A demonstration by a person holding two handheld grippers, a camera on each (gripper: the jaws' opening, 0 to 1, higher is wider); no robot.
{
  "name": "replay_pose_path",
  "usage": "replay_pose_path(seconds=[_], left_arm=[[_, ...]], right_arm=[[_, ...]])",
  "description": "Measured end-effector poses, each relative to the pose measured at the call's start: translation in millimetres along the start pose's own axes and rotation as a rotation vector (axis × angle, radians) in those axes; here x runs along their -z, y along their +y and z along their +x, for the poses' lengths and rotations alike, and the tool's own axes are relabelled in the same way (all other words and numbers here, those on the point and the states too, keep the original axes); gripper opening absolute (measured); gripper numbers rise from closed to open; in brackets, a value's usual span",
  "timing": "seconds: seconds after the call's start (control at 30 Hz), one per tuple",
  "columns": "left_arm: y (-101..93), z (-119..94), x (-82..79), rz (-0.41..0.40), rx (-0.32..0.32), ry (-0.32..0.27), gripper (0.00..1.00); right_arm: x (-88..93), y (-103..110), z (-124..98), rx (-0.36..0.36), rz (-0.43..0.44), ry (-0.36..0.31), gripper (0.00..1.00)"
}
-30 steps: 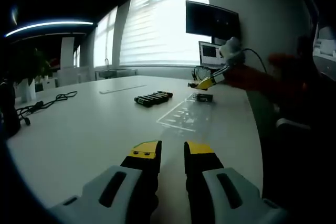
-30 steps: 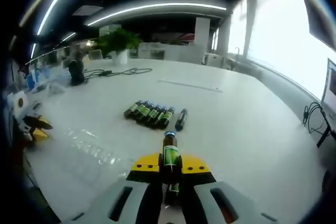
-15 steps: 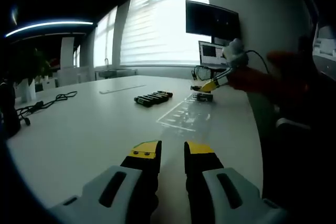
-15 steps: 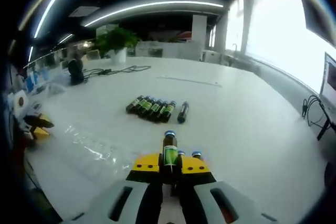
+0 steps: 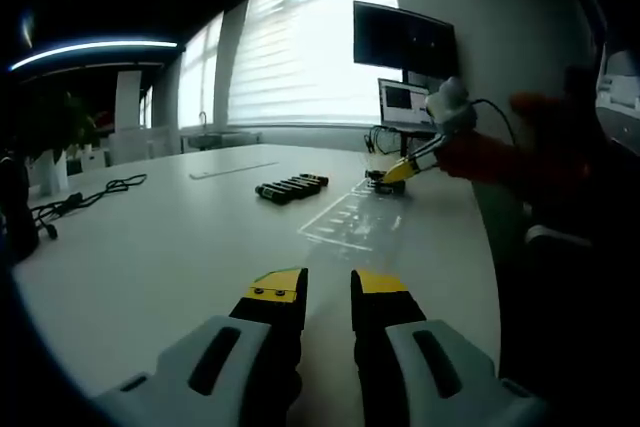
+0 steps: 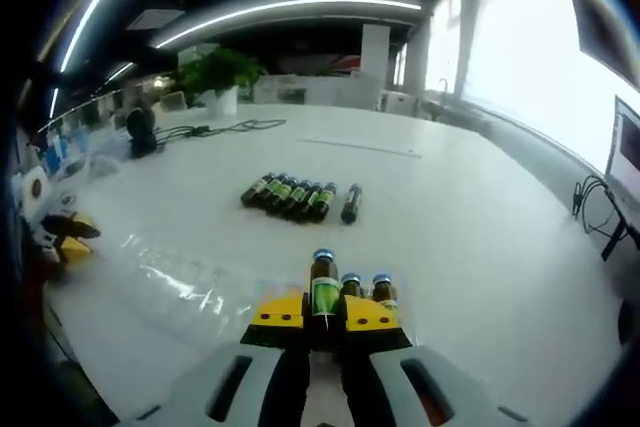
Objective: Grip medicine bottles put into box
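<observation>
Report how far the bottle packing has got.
Done: two medicine bottles stand upright at the near end of the clear plastic box. In hand: the right gripper is shut on a third bottle, held upright beside those two. Left: a row of bottles lying on the white table, plus one apart. The left gripper is open, holding nothing.

Brown bottle [image 6: 323,290] (green label), white table [image 6: 470,237].
</observation>
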State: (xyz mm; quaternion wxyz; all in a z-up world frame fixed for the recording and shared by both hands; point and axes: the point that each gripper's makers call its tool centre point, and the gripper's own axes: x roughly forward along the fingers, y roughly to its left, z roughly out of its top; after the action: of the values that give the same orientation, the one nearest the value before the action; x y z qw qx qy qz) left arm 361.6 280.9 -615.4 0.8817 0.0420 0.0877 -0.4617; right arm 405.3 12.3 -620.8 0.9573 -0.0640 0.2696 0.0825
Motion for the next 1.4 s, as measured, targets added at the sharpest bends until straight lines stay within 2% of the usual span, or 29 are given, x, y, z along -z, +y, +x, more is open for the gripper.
replay_pose_path(seconds=[0.9, 1.4], left_arm=[[-0.3, -0.3, -0.7, 0.000, 0.002, -0.002, 0.12], [-0.5, -0.3, -0.4, 0.002, 0.002, 0.000, 0.12]], right_arm=[[9.3, 6.6, 7.0, 0.033, -0.009, 0.033, 0.08], [0.4, 4.0, 1.7, -0.003, 0.039, -0.020, 0.06]])
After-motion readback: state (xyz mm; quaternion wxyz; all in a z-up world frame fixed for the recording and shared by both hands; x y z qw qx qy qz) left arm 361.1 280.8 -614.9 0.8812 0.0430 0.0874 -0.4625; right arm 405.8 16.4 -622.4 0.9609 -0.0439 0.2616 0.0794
